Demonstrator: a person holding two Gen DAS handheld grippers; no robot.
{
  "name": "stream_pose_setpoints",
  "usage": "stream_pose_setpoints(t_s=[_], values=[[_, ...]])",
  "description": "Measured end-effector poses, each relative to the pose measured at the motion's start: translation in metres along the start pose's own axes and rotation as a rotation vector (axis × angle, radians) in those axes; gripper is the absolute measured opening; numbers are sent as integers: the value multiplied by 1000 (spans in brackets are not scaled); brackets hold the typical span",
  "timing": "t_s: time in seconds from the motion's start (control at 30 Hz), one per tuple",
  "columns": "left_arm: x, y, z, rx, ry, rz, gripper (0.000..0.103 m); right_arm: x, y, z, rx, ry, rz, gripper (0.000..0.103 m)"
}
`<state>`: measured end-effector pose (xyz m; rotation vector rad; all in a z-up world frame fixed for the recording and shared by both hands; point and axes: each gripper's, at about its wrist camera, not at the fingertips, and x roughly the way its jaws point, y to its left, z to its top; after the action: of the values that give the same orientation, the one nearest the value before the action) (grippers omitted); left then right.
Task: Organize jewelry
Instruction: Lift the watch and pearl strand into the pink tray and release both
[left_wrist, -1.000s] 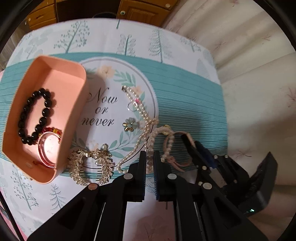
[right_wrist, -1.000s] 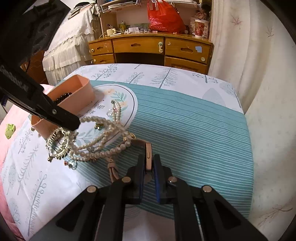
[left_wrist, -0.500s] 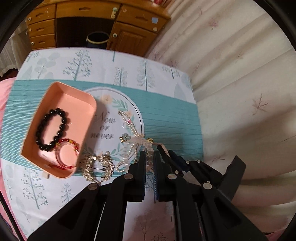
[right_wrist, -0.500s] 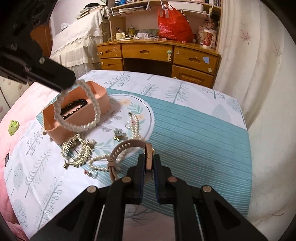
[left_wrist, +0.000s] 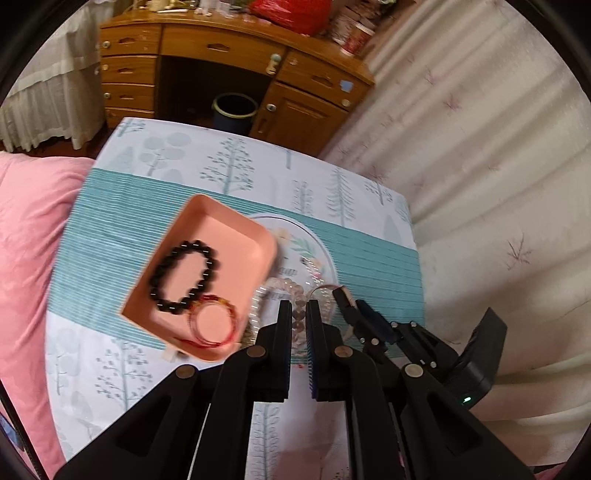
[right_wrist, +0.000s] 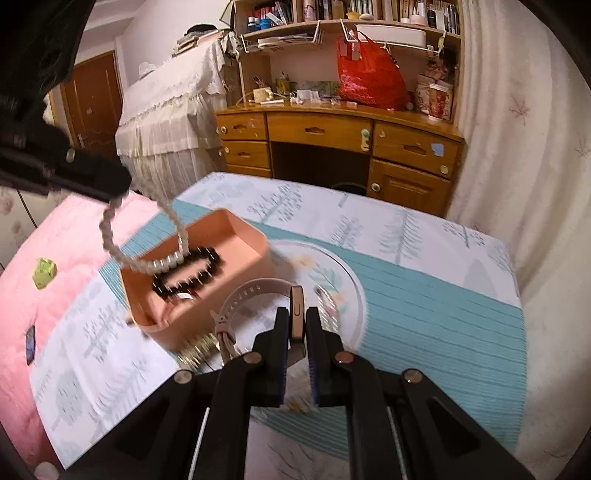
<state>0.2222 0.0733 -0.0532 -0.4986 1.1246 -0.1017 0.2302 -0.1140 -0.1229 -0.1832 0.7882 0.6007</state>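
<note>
Left view: the left gripper (left_wrist: 297, 314) is clamped on a pearl loop (left_wrist: 291, 295), lifted to clear the tray (left_wrist: 221, 214). Right view: the right gripper (right_wrist: 297, 321) pinches a watch (right_wrist: 296, 308); pearls dangle over the tray, probably for dropping in.

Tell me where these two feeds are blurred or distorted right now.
Left wrist view: motion smear softens the pink rectangular tray and the pearl bead bracelet in the left gripper; fisheye bends the frame edges. Right wrist view: the tablecloth's left side streaks, the hanging pearl loop is slightly smeared, while the beige strap watch in the right gripper stays sharp.
</note>
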Motion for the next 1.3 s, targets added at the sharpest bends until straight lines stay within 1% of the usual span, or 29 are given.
stream_pose_setpoints(t_s=[0.17, 0.23, 0.37, 0.5, 0.7, 0.77, 0.8, 0.83, 0.87, 0.9, 0.93, 0.97, 1.0, 1.03, 1.1, 1.13, 1.2, 1.3], values=[[-4, 27, 2, -26, -4, 15, 5, 9, 16, 20, 37, -22, 21, 9], [-4, 38, 3, -37, 7, 14, 5, 14, 20, 26, 57, -22, 27, 9], [-1, 56, 5, -39, 16, 18, 5, 23, 27, 38, 120, -22, 42, 9], [4, 67, 7, -30, 36, 18, 5, 30, 31, 49, 172, -36, 54, 9], [11, 76, 13, -3, 62, 12, 5, 42, 41, 61, 208, -45, 43, 10], [13, 77, 15, 3, 69, 24, 14, 46, 44, 63, 210, -40, 60, 11], [14, 77, 16, 12, 75, 36, 24, 50, 45, 65, 205, -23, 75, 12], [15, 77, 17, 27, 83, 55, 32, 53, 46, 65, 199, -3, 70, 22], [15, 77, 17, 34, 86, 64, 35, 56, 47, 66, 194, 12, 56, 34], [15, 77, 18, 44, 86, 71, 42, 56, 48, 66, 187, 17, 41, 37], [16, 77, 18, 53, 87, 73, 48, 55, 47, 66, 182, 11, 36, 38], [16, 77, 19, 59, 88, 77, 52, 54, 47, 66, 183, 6, 39, 38], [16, 76, 19, 66, 88, 88, 60, 53, 45, 65, 190, 4, 42, 38], [17, 76, 19, 77, 84, 106, 65, 52, 42, 64, 203, 5, 40, 38], [18, 74, 17, 94, 79, 124, 68, 50, 37, 61, 224, 11, 31, 38], [19, 73, 16, 100, 80, 131, 74, 51, 35, 59, 232, 17, 29, 38], [21, 70, 11, 103, 80, 136, 81, 51, 28, 54, 248, 32, 20, 38], [25, 63, -2, 114, 76, 142, 82, 49, 17, 47, 276, 57, 11, 39]])
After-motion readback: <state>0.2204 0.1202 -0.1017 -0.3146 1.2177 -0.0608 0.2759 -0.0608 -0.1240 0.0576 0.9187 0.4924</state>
